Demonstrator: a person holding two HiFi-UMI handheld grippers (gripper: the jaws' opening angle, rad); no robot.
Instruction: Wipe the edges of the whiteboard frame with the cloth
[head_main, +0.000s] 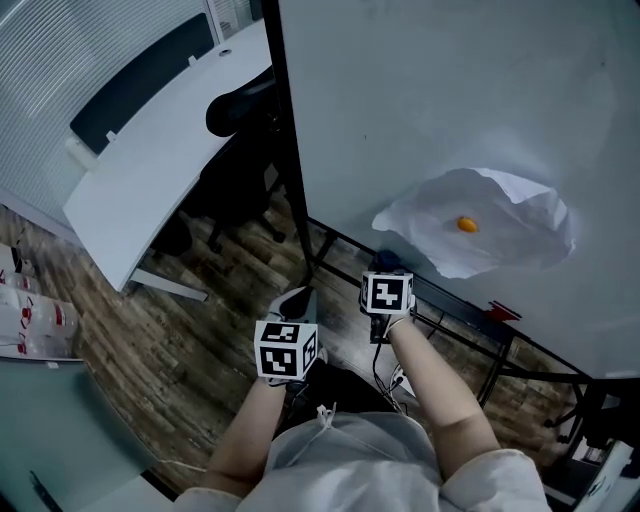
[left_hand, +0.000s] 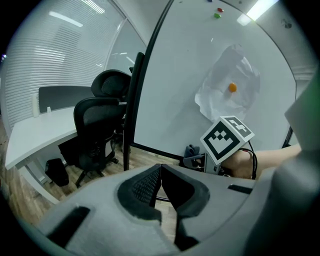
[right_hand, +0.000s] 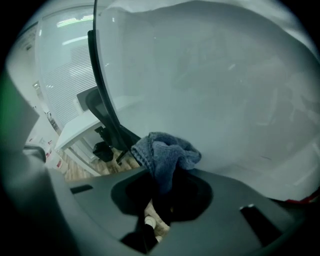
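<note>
Cloth held at the whiteboard's lower frame edge

The right gripper (right_hand: 161, 192) is clamped on a bunched blue-grey cloth (right_hand: 167, 152), which sits just beside the bottom edge of the black frame (head_main: 288, 130) of the large white whiteboard (head_main: 450, 100), near its lower left corner; whether they touch cannot be told. The left gripper (left_hand: 161, 172) hangs lower, away from the board, its jaws pressed together with nothing between them. A crumpled white paper sheet (head_main: 480, 225) is pinned above on the board.

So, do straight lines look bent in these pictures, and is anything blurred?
Left gripper view: strong fisheye, the whiteboard frame bows, corners are black. Right gripper view: same bending, a green blur at the left edge, the cloth fairly sharp. Head view: frame almost straight, light even.
</note>
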